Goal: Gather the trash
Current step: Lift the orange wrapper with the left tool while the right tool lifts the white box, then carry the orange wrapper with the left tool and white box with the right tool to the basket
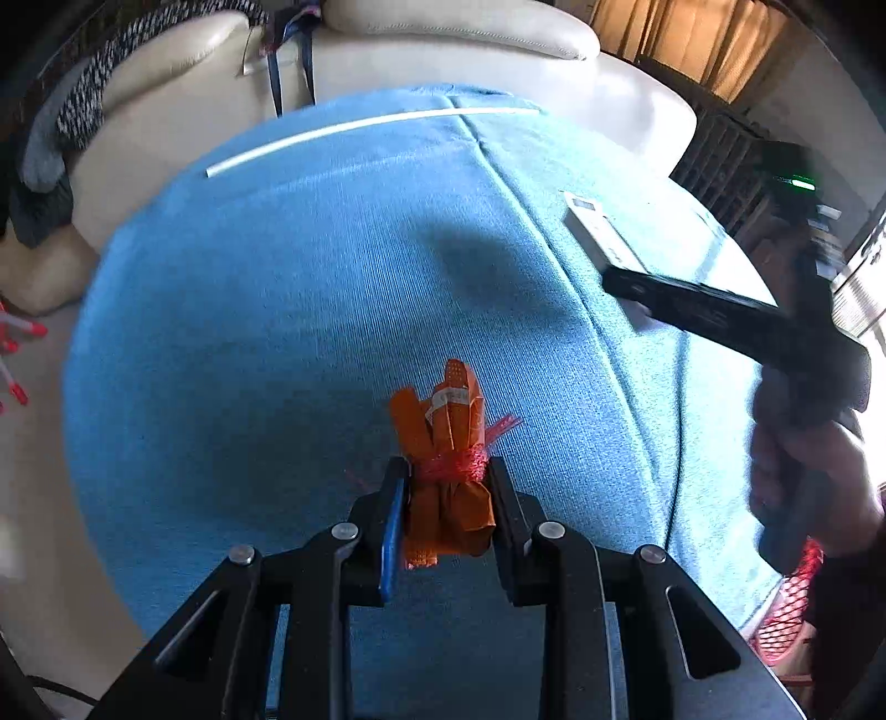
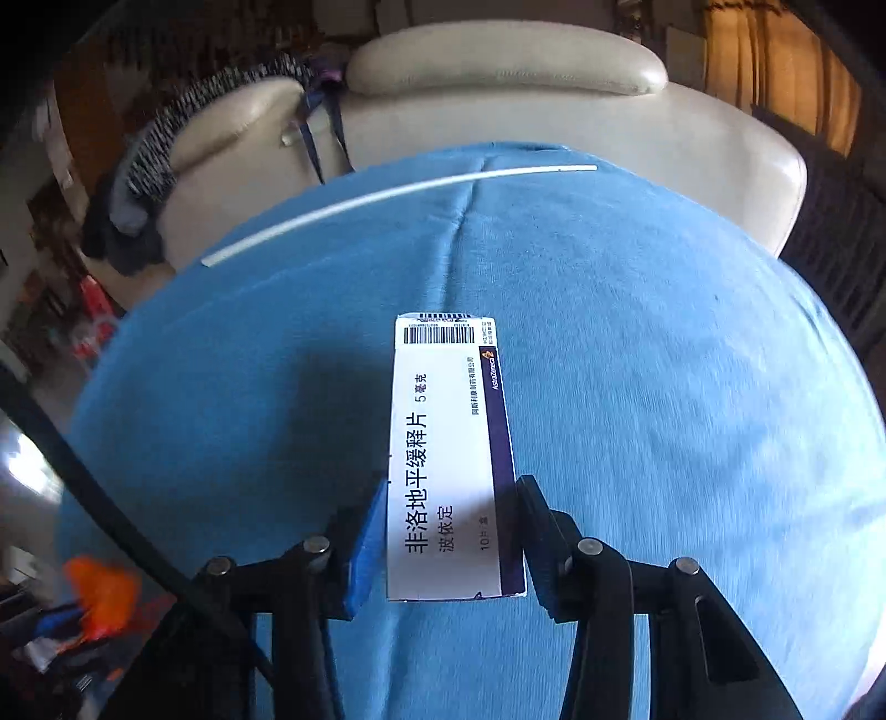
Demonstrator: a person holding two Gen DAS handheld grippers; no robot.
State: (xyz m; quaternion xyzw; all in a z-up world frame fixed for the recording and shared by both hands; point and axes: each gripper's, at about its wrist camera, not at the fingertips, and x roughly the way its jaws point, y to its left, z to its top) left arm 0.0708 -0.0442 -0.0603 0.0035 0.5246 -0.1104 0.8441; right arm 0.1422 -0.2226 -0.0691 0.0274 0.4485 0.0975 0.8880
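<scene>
My left gripper (image 1: 448, 471) is shut on a crumpled orange wrapper bound with red netting (image 1: 451, 443), held above the blue cloth (image 1: 277, 304). My right gripper (image 2: 451, 490) is shut on a white medicine box with a purple stripe and barcode (image 2: 448, 454), which juts forward between the fingers above the blue cloth (image 2: 664, 360). In the left wrist view the right gripper (image 1: 720, 315) shows as a black bar at the right, with the white box (image 1: 598, 232) at its tip. A long white straw (image 1: 360, 130) lies across the far part of the cloth; it also shows in the right wrist view (image 2: 387, 196).
A cream leather sofa (image 1: 443, 50) stands behind the cloth, with a grey knitted garment (image 1: 83, 111) on its left arm. A red mesh basket (image 1: 786, 615) shows at the lower right of the left wrist view. A dark lattice cabinet (image 1: 720, 160) stands at the right.
</scene>
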